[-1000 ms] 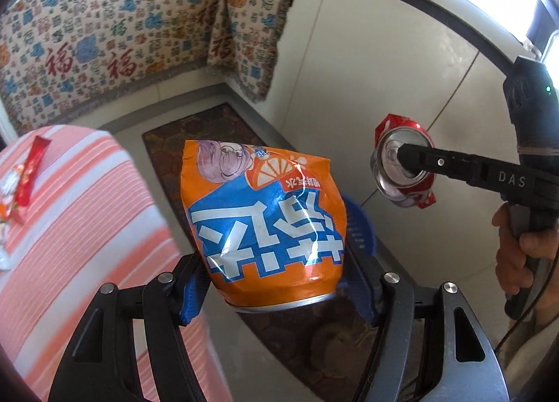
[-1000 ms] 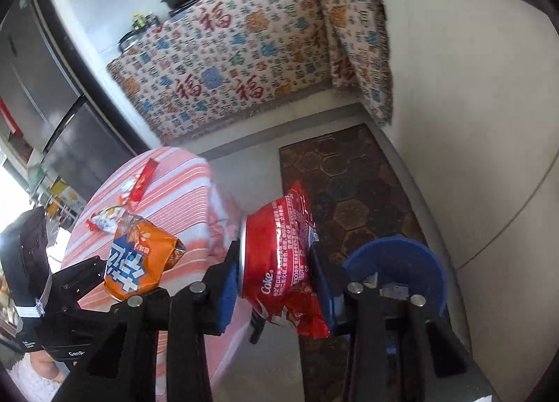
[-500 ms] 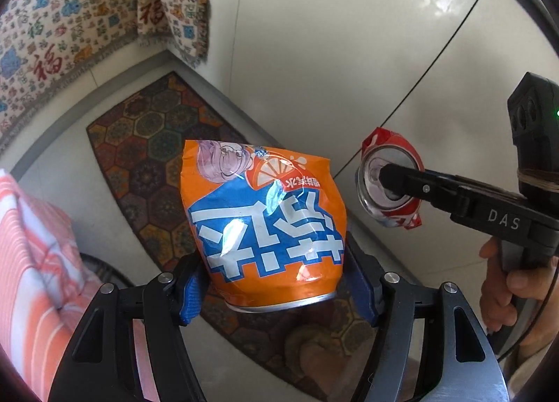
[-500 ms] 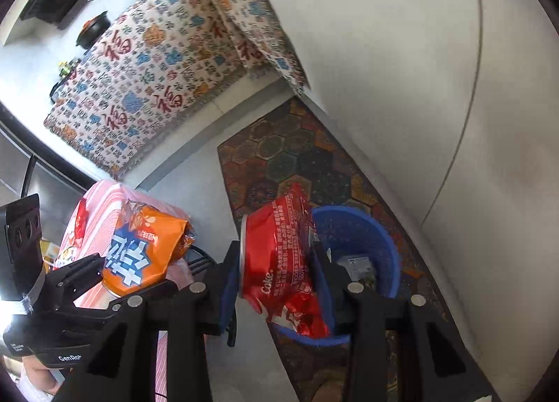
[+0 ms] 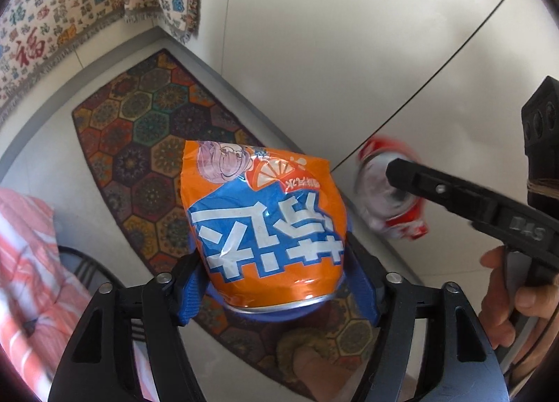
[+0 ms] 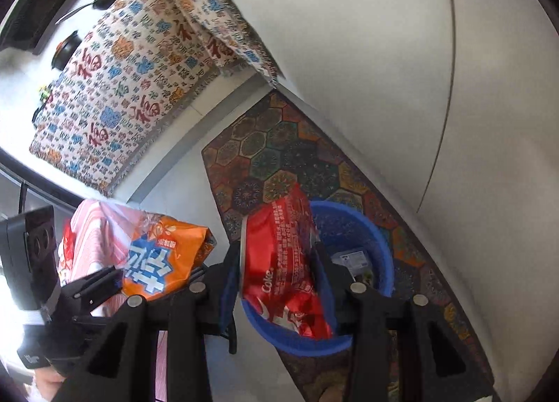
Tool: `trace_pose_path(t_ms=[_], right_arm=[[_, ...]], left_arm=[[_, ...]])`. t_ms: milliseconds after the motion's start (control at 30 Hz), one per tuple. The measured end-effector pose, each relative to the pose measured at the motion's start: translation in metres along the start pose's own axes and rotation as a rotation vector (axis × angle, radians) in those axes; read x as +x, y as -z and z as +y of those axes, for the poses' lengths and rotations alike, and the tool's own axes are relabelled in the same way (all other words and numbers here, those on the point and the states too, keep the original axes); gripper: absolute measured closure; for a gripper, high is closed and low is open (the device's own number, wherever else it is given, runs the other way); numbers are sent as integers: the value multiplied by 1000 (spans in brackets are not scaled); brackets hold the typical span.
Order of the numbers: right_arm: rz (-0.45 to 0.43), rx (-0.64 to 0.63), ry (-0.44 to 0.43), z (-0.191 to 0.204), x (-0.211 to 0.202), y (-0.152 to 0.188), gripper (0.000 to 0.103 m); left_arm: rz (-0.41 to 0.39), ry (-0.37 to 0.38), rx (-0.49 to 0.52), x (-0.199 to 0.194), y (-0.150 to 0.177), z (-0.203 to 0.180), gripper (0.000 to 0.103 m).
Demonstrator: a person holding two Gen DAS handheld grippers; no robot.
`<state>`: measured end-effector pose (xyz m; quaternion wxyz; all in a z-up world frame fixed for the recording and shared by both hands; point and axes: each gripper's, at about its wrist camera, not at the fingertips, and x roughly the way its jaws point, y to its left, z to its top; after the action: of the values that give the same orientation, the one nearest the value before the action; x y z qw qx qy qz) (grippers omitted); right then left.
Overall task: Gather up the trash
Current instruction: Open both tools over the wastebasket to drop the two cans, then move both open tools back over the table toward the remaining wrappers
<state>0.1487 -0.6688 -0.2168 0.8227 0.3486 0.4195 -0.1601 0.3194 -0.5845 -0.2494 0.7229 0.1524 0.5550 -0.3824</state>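
The blue bin (image 6: 370, 245) sits on the patterned mat (image 6: 279, 143) below you, which is why both cans hang over it; your right gripper (image 6: 279, 279) clamps the crushed red can (image 6: 279, 255) above its rim – ready, I judge, to drop. Your left gripper (image 5: 276, 283) pinches the crushed orange can (image 5: 265, 227) near its base; it hangs beside – waiting its turn.

Both wrist views look down (close) at one rug (image 5: 146, 143).
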Motion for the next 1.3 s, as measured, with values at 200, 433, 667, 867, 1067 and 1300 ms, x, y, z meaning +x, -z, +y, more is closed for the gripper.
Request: trace_pose_path(t_ms=[200,433,667,867,1067,1300], right_arm=[[-31,78,-38,-18,4,-5,32],[-168,-31,50,22,-58,-4,32],[-300,-271,85,131,-129,20,25],[-355,-455,58,227,-147,72,19],[-259,-651,1,322,-90,149,18],[-80,-810,-41,406,11,246,18]], left_arm=[[-52,65,-112,-1,-9,11,9],[-294,-44,-142,-128,28,19,3],[-523,-382,-185,-262,133,41,1],[-572,-724,-500,-327,257,123,1],[-391,-750,-552,-335,343,230,1],[-284,-567,-665,-297,392,344,1]])
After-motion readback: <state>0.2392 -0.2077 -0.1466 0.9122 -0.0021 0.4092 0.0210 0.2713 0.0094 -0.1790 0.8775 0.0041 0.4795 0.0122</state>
